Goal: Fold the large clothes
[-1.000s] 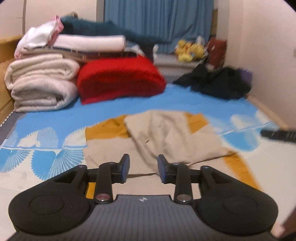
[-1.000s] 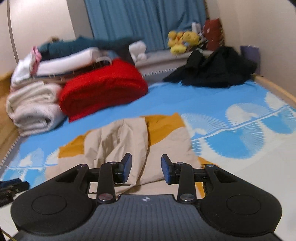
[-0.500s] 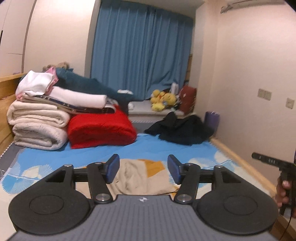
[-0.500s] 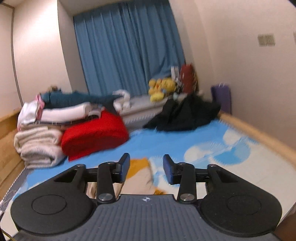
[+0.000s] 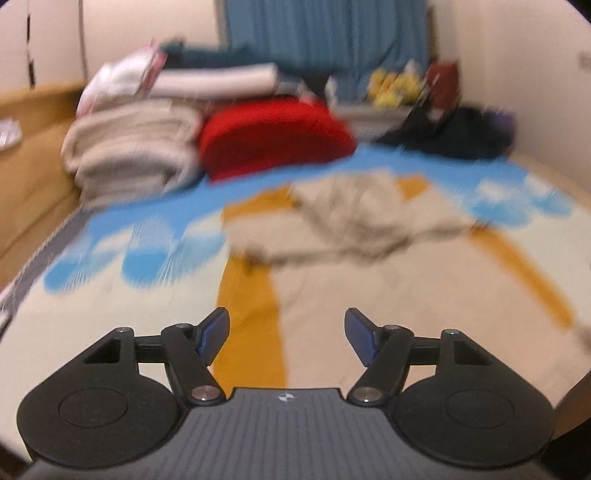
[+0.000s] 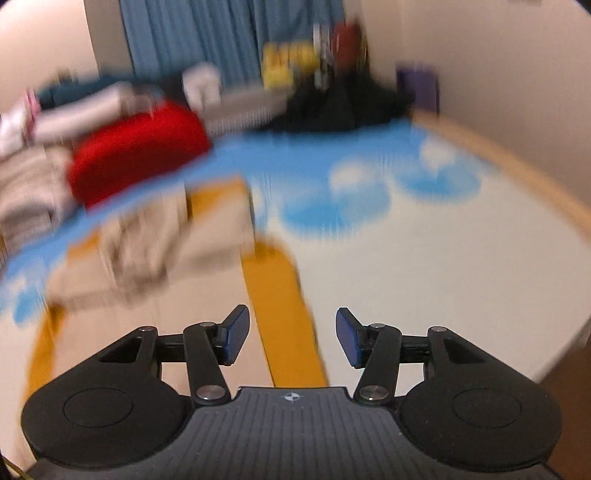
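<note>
Nearest, the left gripper (image 5: pixel 286 338) and the right gripper (image 6: pixel 292 338) both hover over the bed with jaws spread wide, holding and touching nothing. Under them runs bare cream bedsheet (image 5: pixel 424 295) crossed by orange stripes, open toward the wooden bed edge (image 6: pixel 517 166) on the right. Farther on, the beige garment (image 5: pixel 351 225) lies crumpled mid-bed. Beyond sit a red folded blanket (image 5: pixel 273 136), stacked blankets (image 5: pixel 133 158) and dark clothes (image 5: pixel 450 136) against blue curtains (image 5: pixel 325 33); both views are blurred.

Matt black plastic left gripper (image 5: pixel 286 338) with ribbed grey housing, soft creased beige cloth garment (image 5: pixel 354 221), fuzzy red blanket (image 5: pixel 273 136), smooth printed bedsheet (image 6: pixel 424 258), pale wooden bed frame (image 6: pixel 517 166).
</note>
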`<state>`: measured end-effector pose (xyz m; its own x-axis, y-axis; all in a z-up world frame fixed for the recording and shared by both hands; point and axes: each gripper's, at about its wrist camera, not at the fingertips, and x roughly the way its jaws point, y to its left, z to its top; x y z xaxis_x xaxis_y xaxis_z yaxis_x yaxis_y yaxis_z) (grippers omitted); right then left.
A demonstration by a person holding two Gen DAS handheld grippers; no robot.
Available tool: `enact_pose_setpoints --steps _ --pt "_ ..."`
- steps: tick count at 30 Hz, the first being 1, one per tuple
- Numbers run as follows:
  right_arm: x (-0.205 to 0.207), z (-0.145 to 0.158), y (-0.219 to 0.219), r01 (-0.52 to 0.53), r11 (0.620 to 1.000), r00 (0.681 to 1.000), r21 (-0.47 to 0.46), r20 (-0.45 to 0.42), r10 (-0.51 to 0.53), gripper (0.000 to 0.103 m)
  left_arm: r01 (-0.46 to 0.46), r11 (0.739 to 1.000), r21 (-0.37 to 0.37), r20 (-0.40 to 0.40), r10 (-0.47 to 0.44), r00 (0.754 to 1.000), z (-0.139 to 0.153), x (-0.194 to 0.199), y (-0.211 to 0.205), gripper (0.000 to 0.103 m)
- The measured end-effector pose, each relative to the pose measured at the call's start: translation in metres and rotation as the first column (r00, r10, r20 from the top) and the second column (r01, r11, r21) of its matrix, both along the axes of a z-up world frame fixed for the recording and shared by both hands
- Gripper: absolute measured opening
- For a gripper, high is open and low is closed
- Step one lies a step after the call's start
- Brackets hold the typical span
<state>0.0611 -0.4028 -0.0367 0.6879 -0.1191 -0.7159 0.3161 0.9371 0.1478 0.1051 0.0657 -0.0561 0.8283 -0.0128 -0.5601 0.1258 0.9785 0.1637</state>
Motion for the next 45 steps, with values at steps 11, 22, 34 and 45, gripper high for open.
enact_pose_setpoints --steps 11,22,34,45 --pt "0.016 -0.101 0.021 0.018 1.000 0.969 0.004 -0.247 -0.016 0.053 -0.179 0.984 -0.017 -0.295 0.166 0.941 -0.085 0.049 0.061 0.075" --pt "0.017 -0.114 0.020 0.018 1.000 0.962 0.010 -0.272 -0.015 0.053 -0.275 0.961 -0.015 -0.412 0.245 0.878 -0.115 0.044 0.081 0.075" --pt "0.014 -0.117 0.013 0.054 0.997 0.962 0.048 -0.269 -0.039 0.037 -0.244 0.965 -0.093 -0.418 0.185 0.889 -0.112 0.038 0.082 0.011" --pt "0.009 -0.114 0.003 0.112 0.993 0.957 0.037 -0.272 -0.097 0.027 -0.276 0.956 -0.100 -0.467 0.199 0.861 -0.119 0.038 0.087 0.027"
